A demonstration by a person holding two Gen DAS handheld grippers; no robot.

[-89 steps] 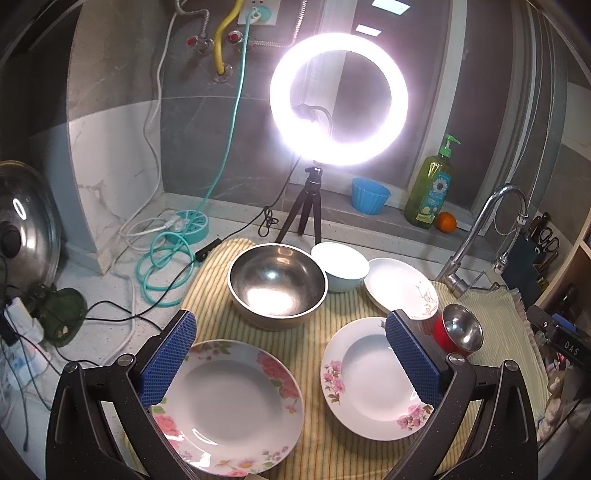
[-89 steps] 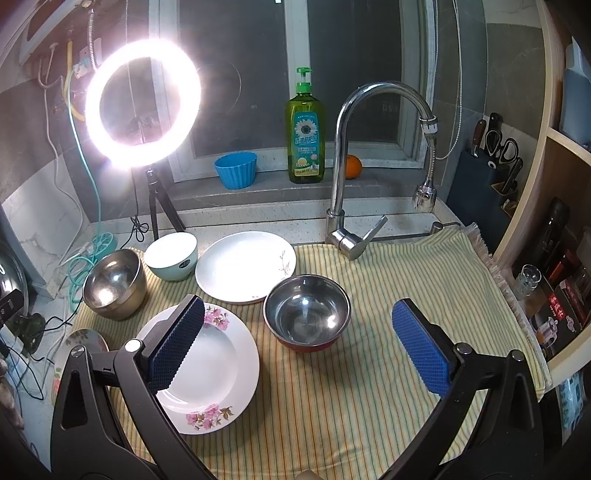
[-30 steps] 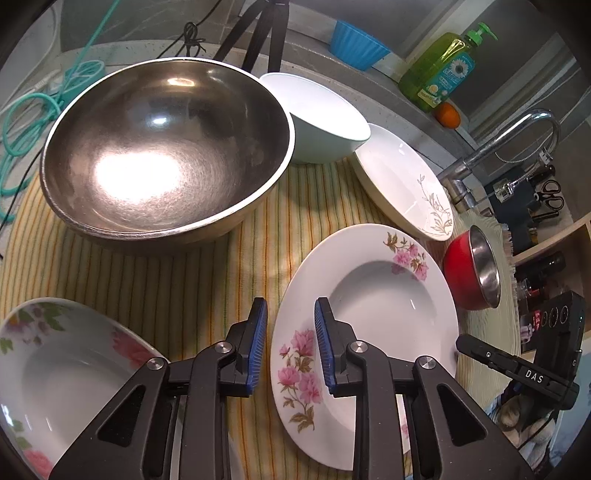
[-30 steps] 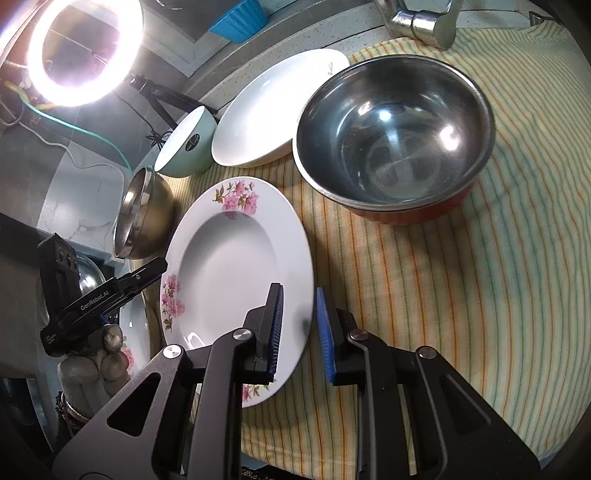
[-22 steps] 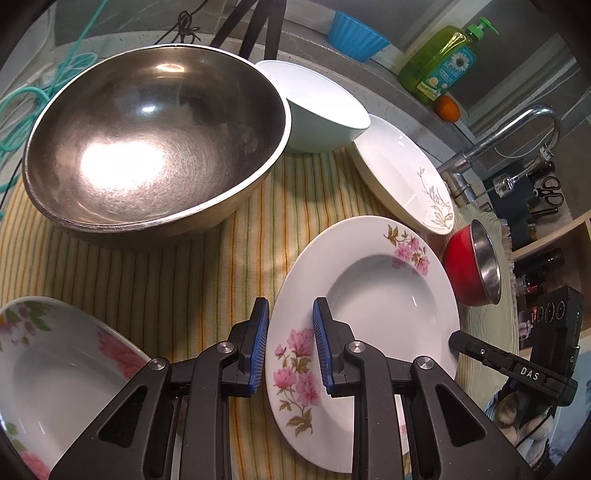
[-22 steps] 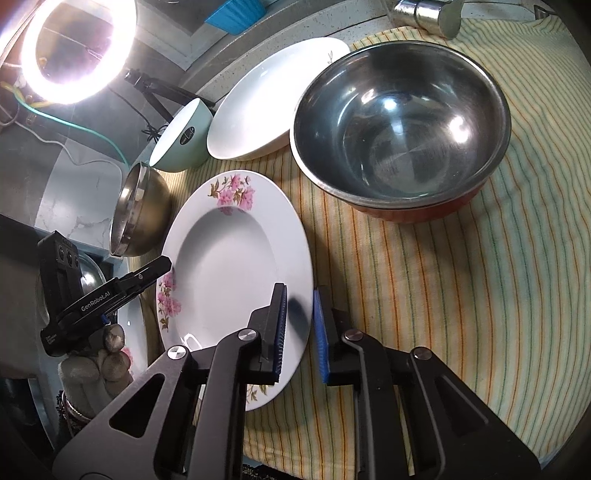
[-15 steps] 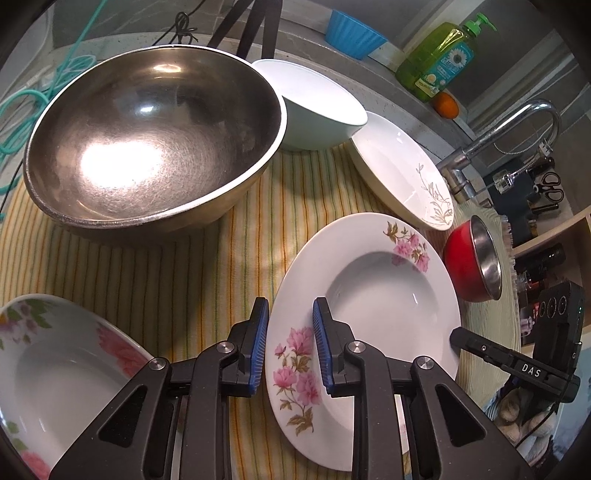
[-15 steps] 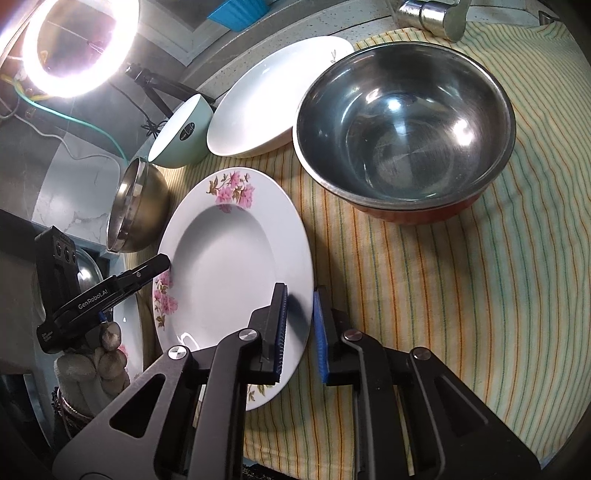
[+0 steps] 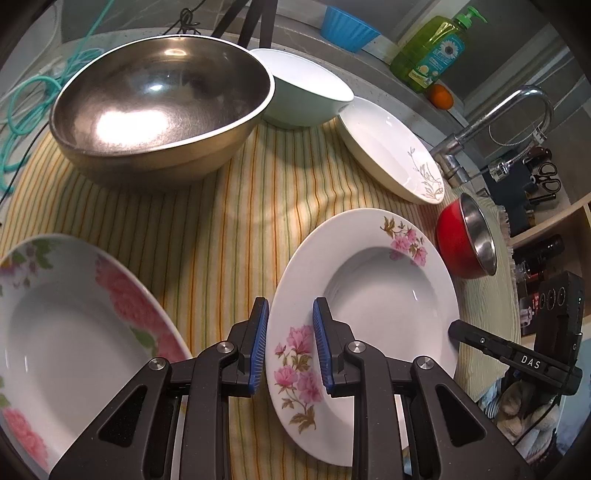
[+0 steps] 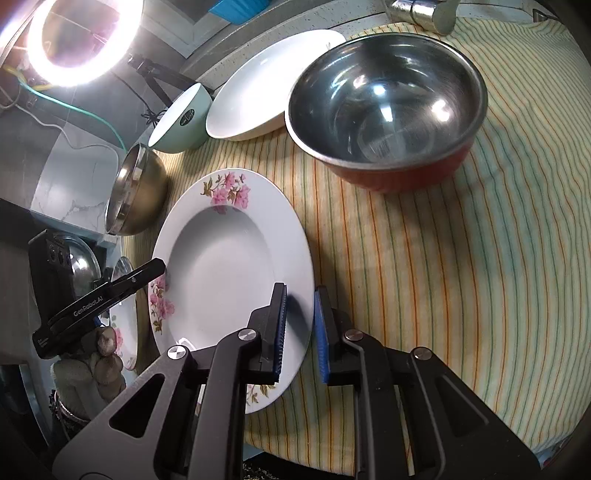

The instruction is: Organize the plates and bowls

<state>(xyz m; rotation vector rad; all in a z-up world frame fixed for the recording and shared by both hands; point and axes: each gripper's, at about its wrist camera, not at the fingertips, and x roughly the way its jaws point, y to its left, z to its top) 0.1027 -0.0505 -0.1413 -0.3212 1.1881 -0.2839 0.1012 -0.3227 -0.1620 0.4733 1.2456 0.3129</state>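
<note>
A white plate with pink flowers (image 9: 384, 291) (image 10: 229, 280) sits over the striped cloth, held at two opposite rims. My left gripper (image 9: 288, 347) is shut on its left rim. My right gripper (image 10: 298, 328) is shut on its right rim. A second flowered plate (image 9: 66, 325) lies to the left. A large steel bowl (image 9: 159, 107) (image 10: 135, 192), a pale green bowl (image 9: 303, 92) (image 10: 181, 118), a plain white plate (image 9: 391, 147) (image 10: 266, 88) and a red steel bowl (image 9: 465, 236) (image 10: 388, 107) stand around it.
A ring light (image 10: 81, 37) on a tripod stands behind the bowls. A faucet (image 9: 491, 125), a green soap bottle (image 9: 432, 51), an orange (image 9: 441, 96) and a blue cup (image 9: 347, 29) line the back ledge. Teal cable (image 9: 26, 99) coils at far left.
Both grippers went from wide open above the cloth to closed on opposite rims of the flowered plate. In the last second the plate has shifted slightly in view.
</note>
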